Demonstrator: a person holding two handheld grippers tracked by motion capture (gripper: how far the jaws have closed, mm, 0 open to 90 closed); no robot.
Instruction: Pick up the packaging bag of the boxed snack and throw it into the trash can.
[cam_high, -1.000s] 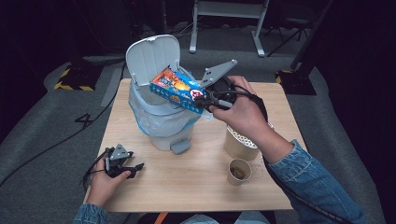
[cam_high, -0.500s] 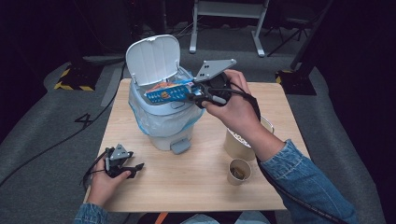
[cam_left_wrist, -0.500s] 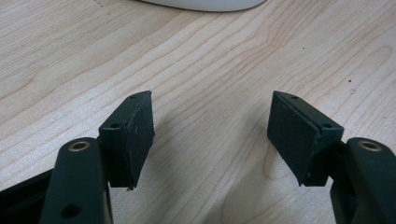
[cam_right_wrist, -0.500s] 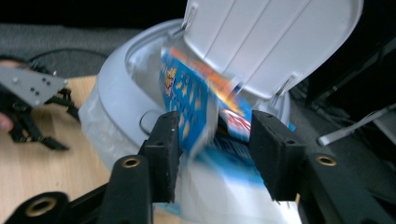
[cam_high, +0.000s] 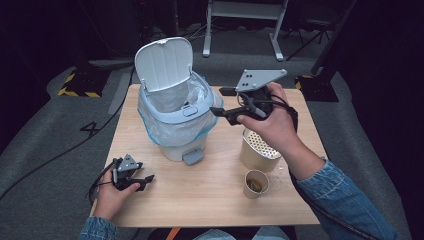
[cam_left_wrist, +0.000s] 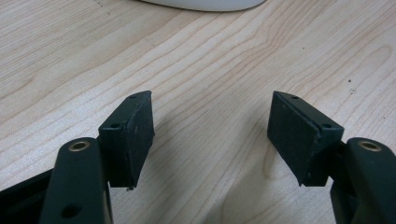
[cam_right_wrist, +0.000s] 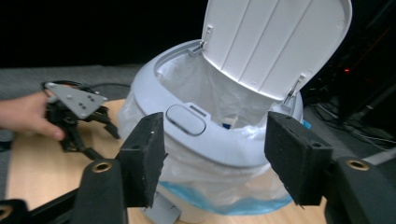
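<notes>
Hovering beside the open bin (cam_high: 172, 117), right tongs (cam_high: 218, 113) gape empty; left tongs (cam_high: 146, 181) too.

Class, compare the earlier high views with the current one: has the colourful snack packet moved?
Yes. It left the right gripper, now open beside the pedal bin, and dropped inside.

Pale grained wood table (cam_high: 210, 200); smooth plastic bin (cam_high: 175, 125) with crinkled film liner (cam_right_wrist: 219, 93).
</notes>
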